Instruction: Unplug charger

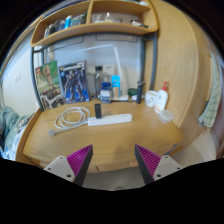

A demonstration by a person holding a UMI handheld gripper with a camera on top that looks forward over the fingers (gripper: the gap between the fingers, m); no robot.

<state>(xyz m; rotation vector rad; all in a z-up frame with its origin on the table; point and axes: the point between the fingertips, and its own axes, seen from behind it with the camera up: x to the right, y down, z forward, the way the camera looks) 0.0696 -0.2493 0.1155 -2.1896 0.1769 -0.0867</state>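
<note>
A white power strip [110,120] lies on the wooden desk [120,142], well beyond the fingers. A coiled white cable [70,118] lies at its left end, and a thin cord runs from it toward the desk's front edge. I cannot make out a charger plugged into the strip. My gripper [113,158] is open and empty above the near edge of the desk, its pink pads wide apart.
Bottles [104,85] and small containers [158,98] stand at the back of the desk. Books and packages [62,82] lean at the back left. A shelf [95,22] with items runs overhead. Wooden side panels [178,60] close the desk in.
</note>
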